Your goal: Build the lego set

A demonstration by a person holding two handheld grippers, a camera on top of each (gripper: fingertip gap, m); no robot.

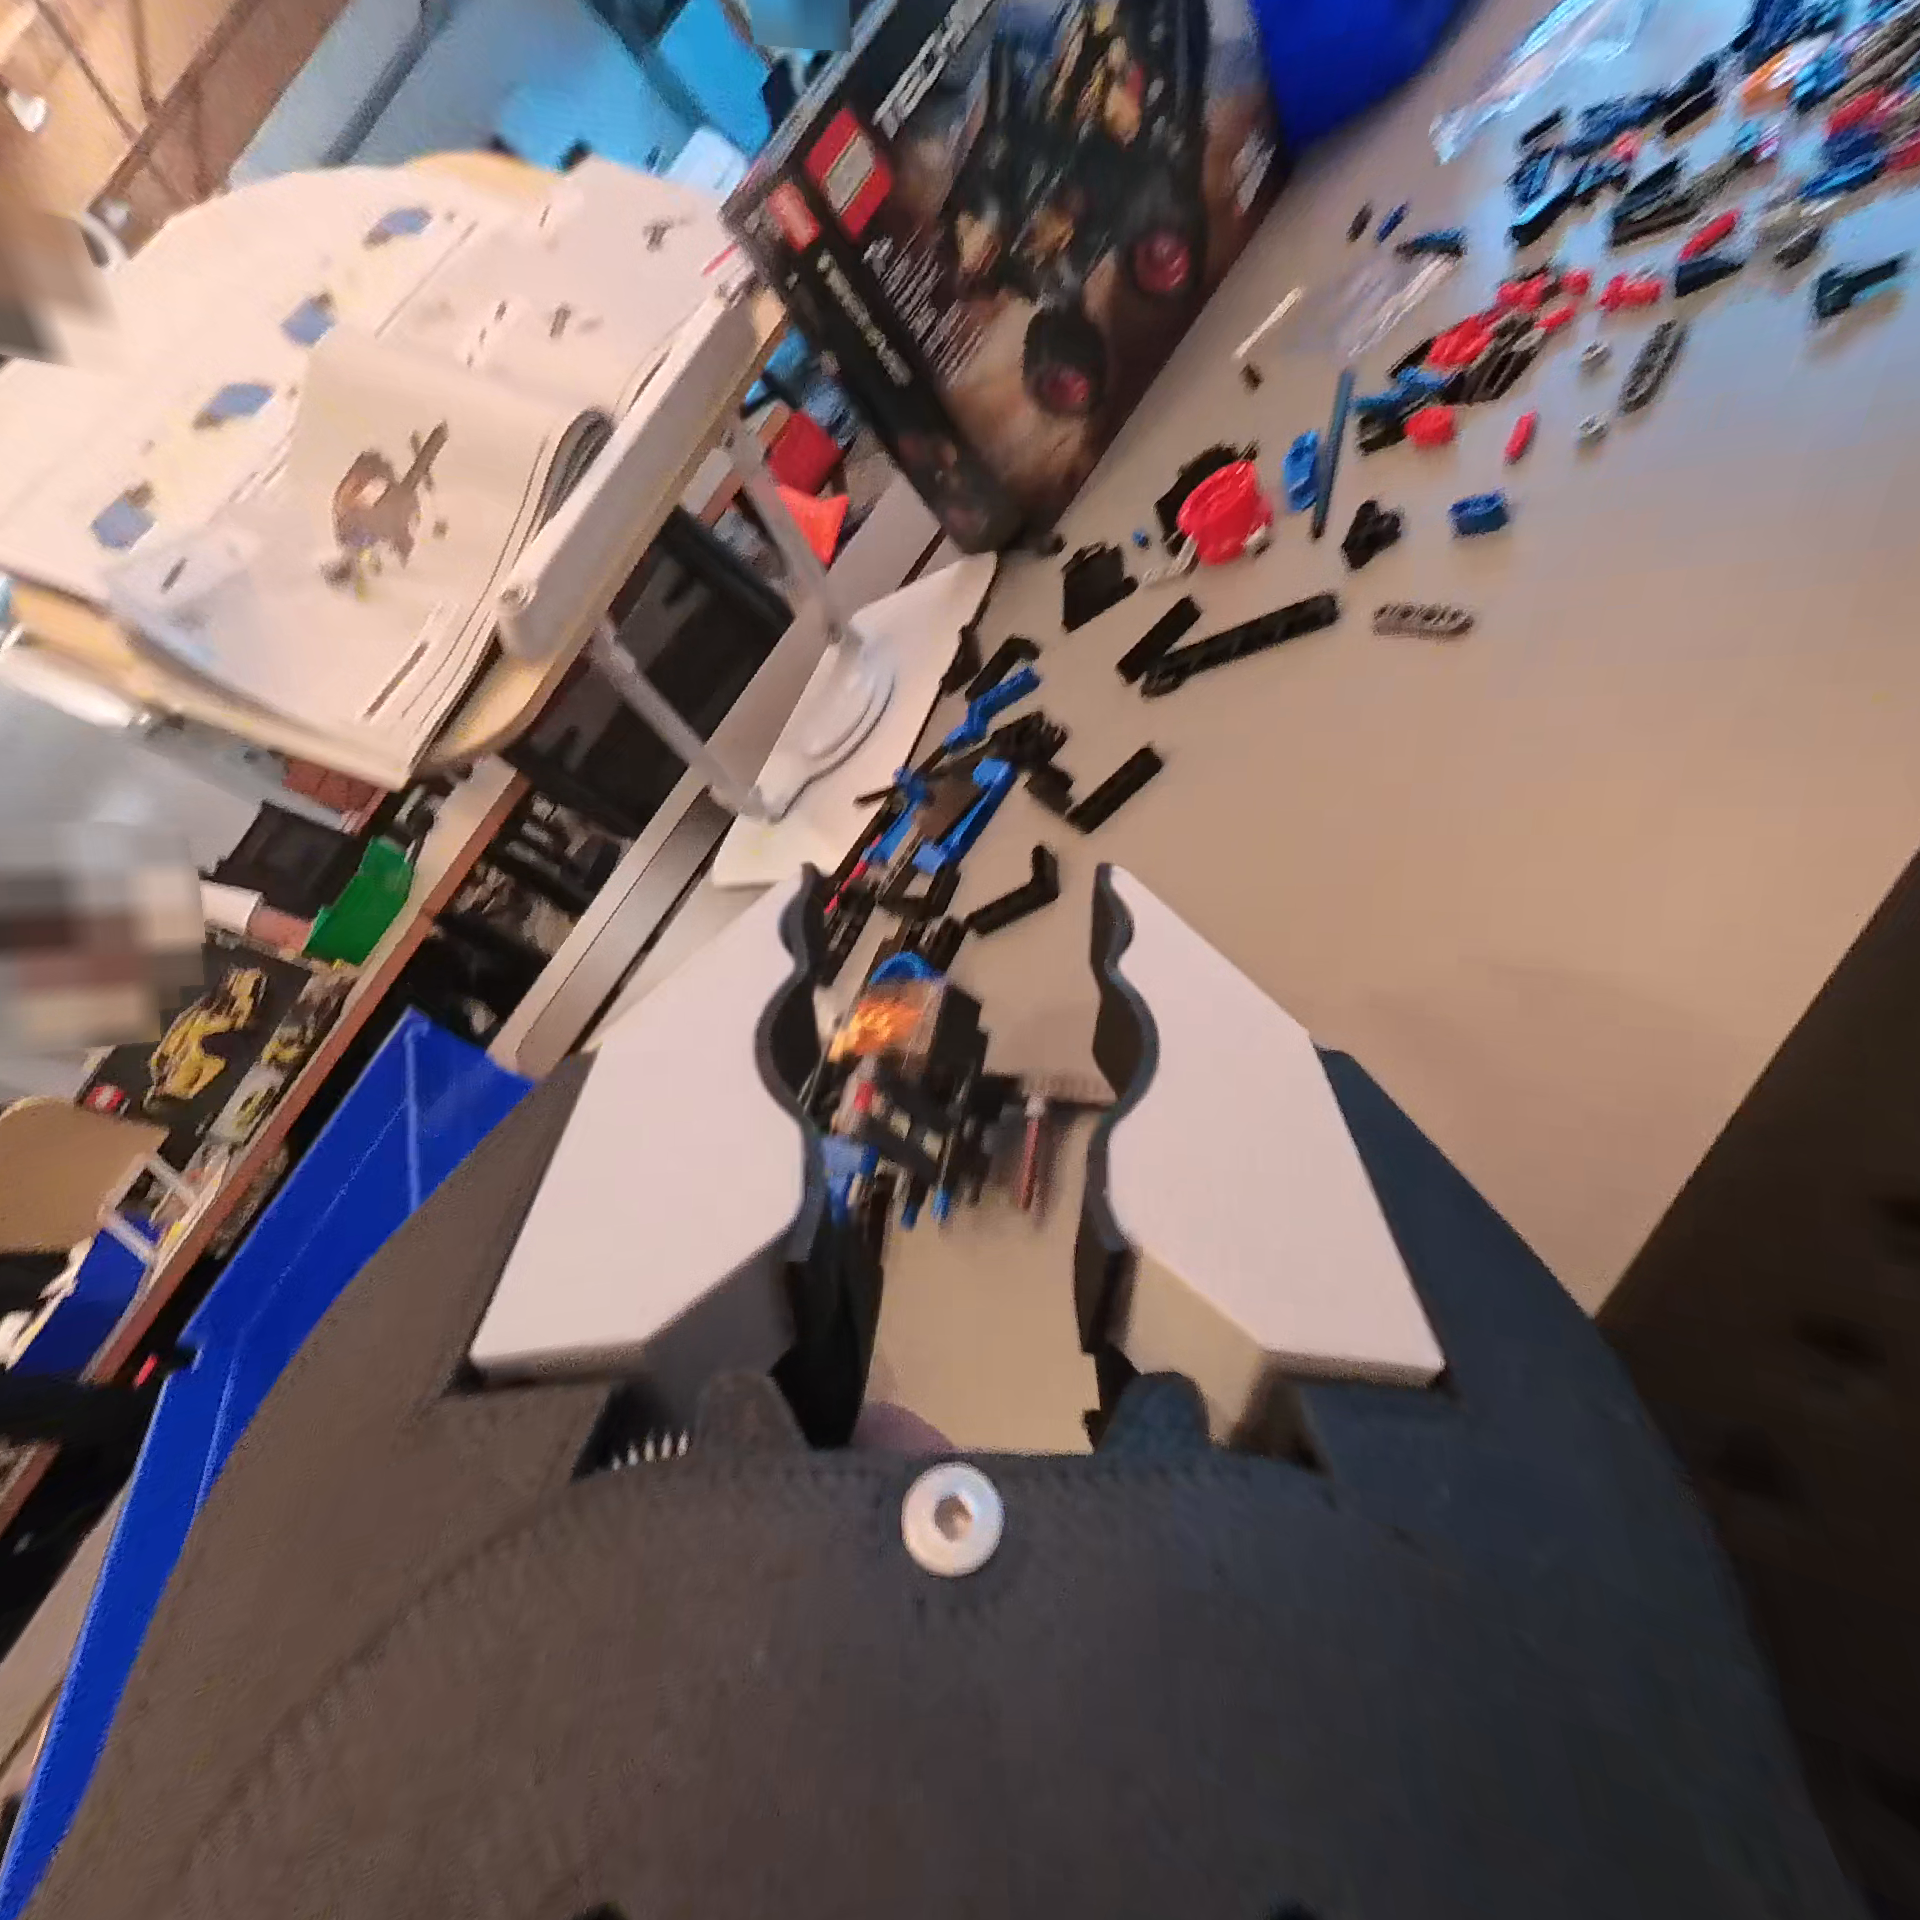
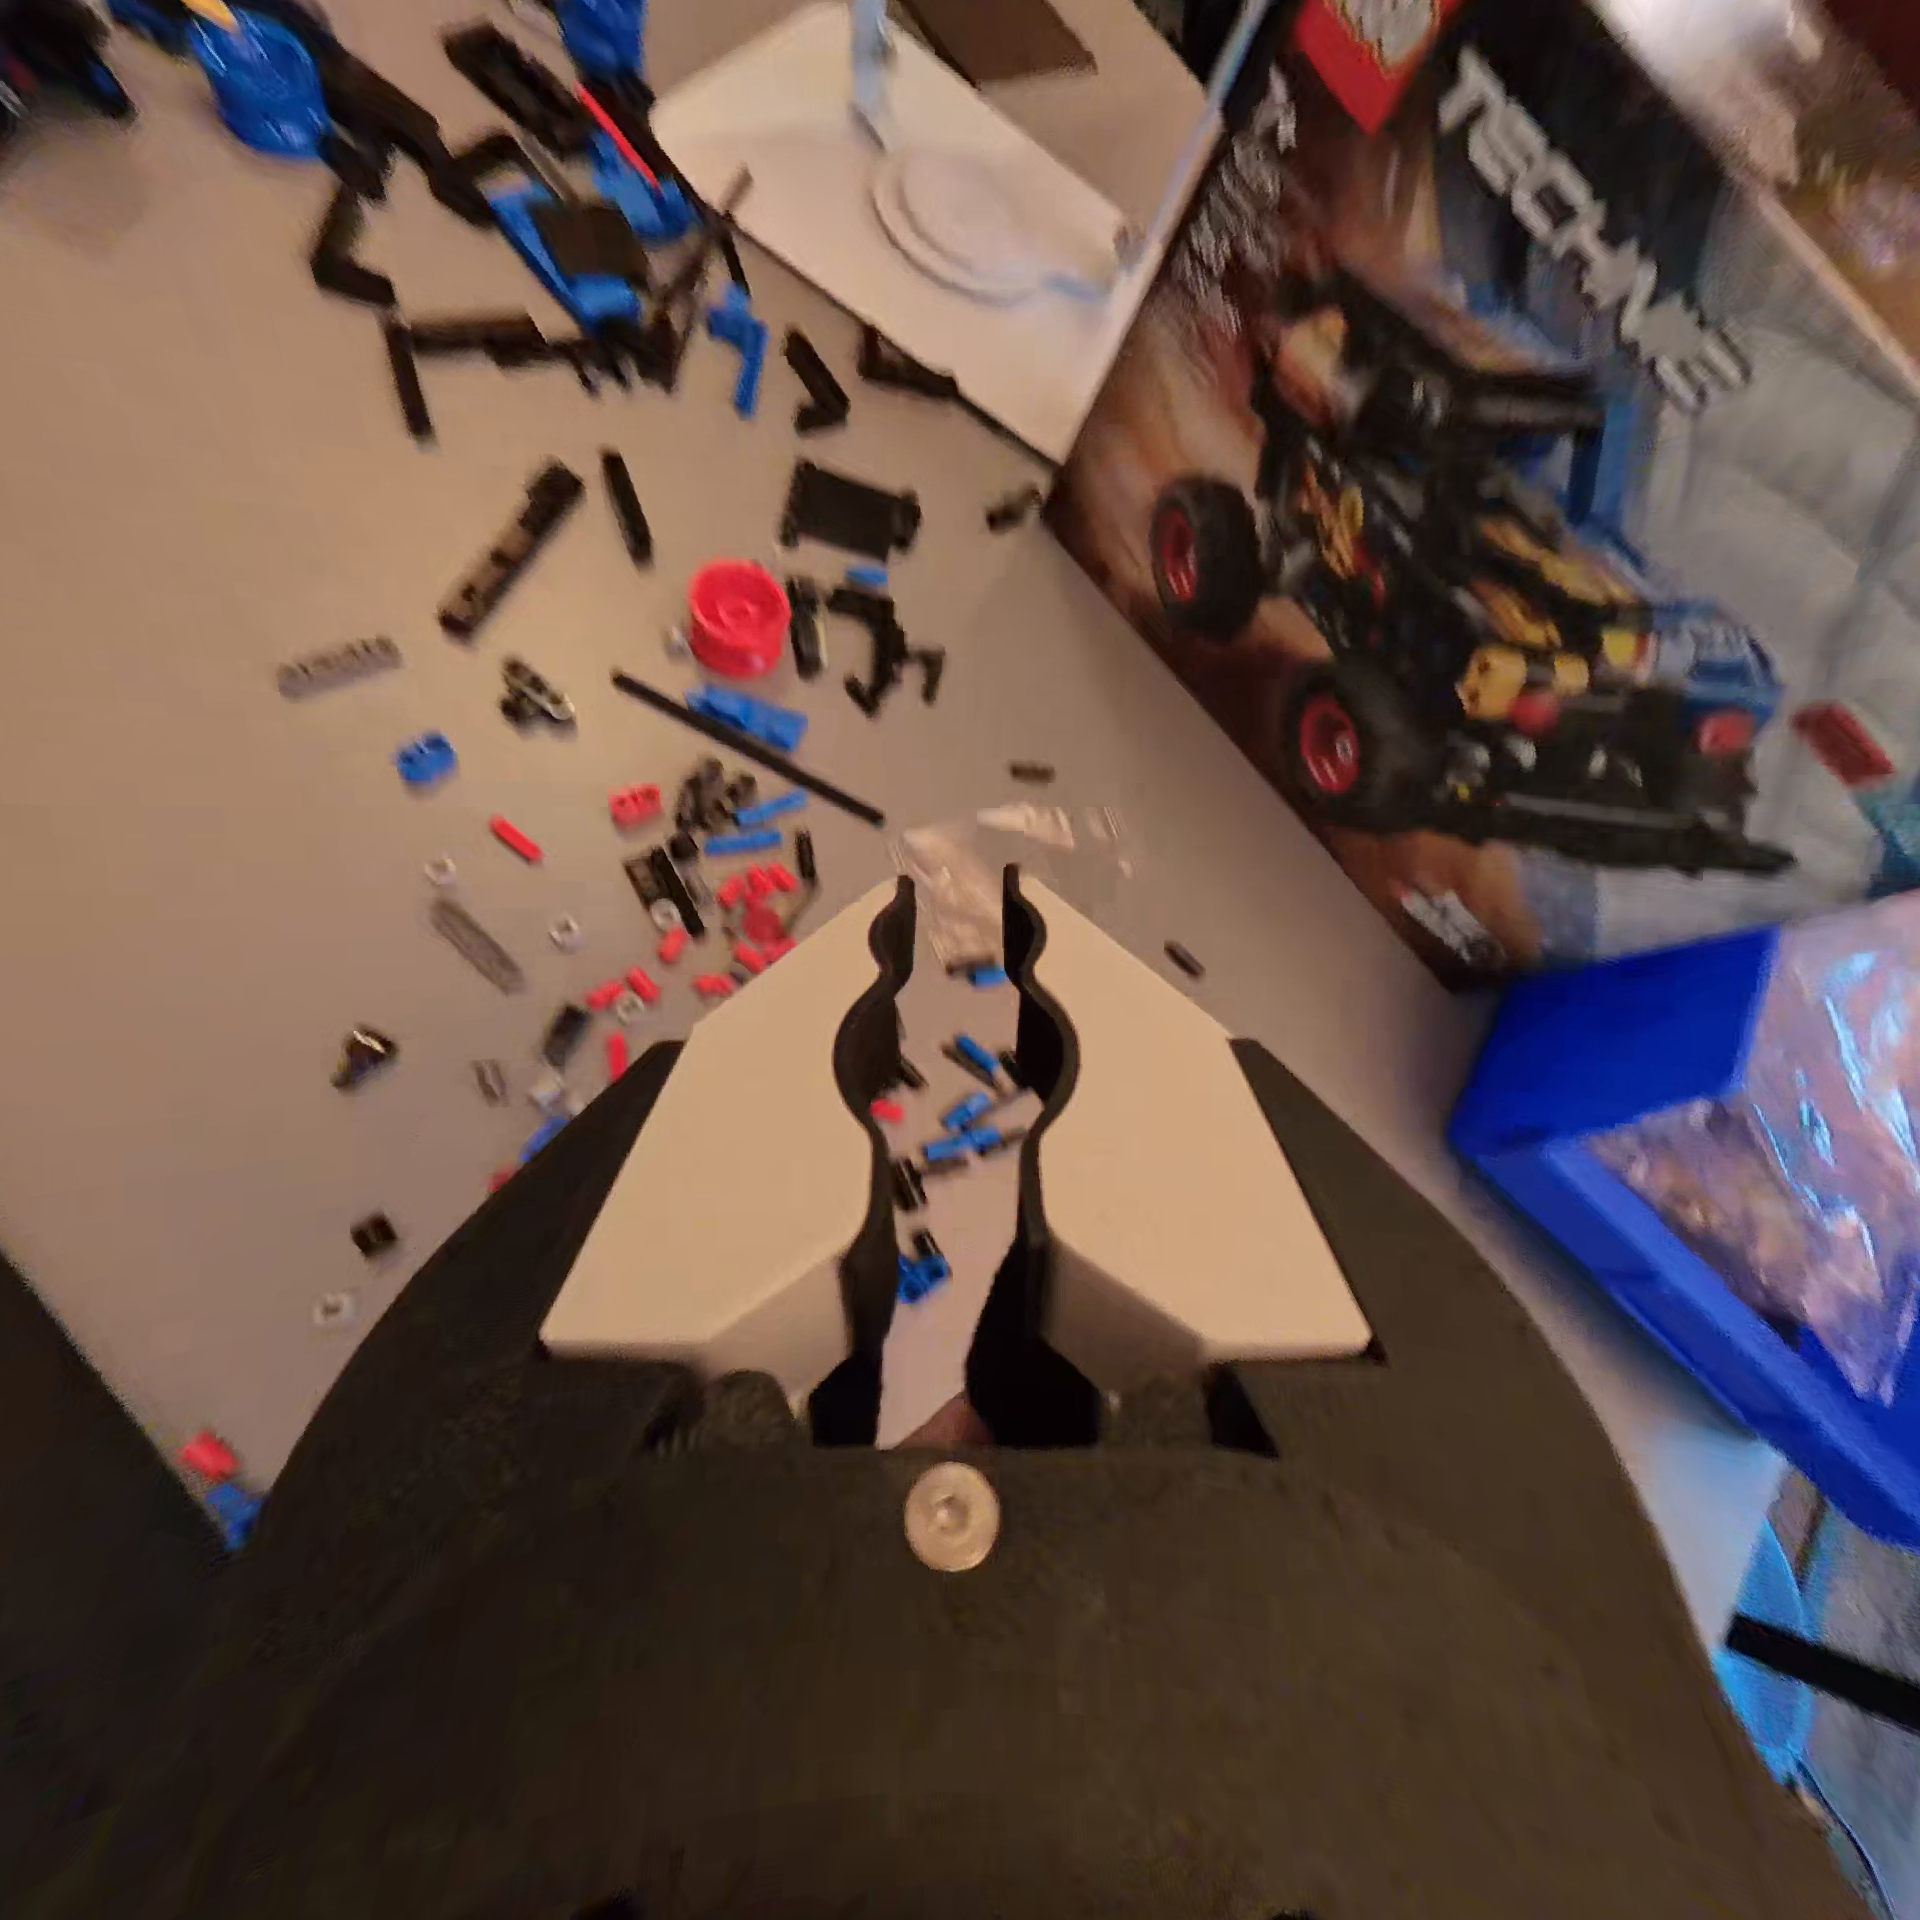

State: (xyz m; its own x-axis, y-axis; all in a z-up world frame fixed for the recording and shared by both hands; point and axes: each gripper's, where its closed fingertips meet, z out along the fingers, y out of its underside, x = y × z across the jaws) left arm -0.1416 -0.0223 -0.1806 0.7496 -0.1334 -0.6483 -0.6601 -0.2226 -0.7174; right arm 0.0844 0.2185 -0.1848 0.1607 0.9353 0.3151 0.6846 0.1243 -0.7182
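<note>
Hovering above the table (image 1: pixel 1455 935), the left gripper (image 1: pixel 951 894) held its fingers well apart; between them, low in the gap, sat a partly built assembly (image 1: pixel 904 1081) of black, blue and orange parts; motion blur made it impossible to tell whether either finger touched it, though the wide gap suggested no clamping.

The right gripper (image 2: pixel 956 894) hung over a scatter of small blue pins (image 2: pixel 961 1127) and red pieces (image 2: pixel 727 935); its fingers stood close together with a narrow slot between them, and nothing was seen gripped; a clear plastic bag (image 2: pixel 997 852) lay just beyond the tips.

Further parts were spread across the table: a red wheel hub (image 2: pixel 732 618), a long black axle (image 2: pixel 748 748) lying diagonally beside the hub, black beams (image 2: pixel 509 551), and a second blue-and-black sub-assembly (image 2: pixel 582 229) at the far end near the white stand base (image 2: pixel 935 208). The set's box (image 2: pixel 1455 571) stood upright along the table's edge; a blue bin (image 2: pixel 1621 1091) sat beside it; an open instruction booklet (image 1: pixel 343 436) rested on the raised stand.

Judged from this layout, the build was at an early stage. The deciding relation was that the blue pins lay directly below and between the right fingers, slightly behind the tips; the right gripper was clearly the nearer one for a pin pickup, and would likely need to draw back and descend, opening slightly.
</note>
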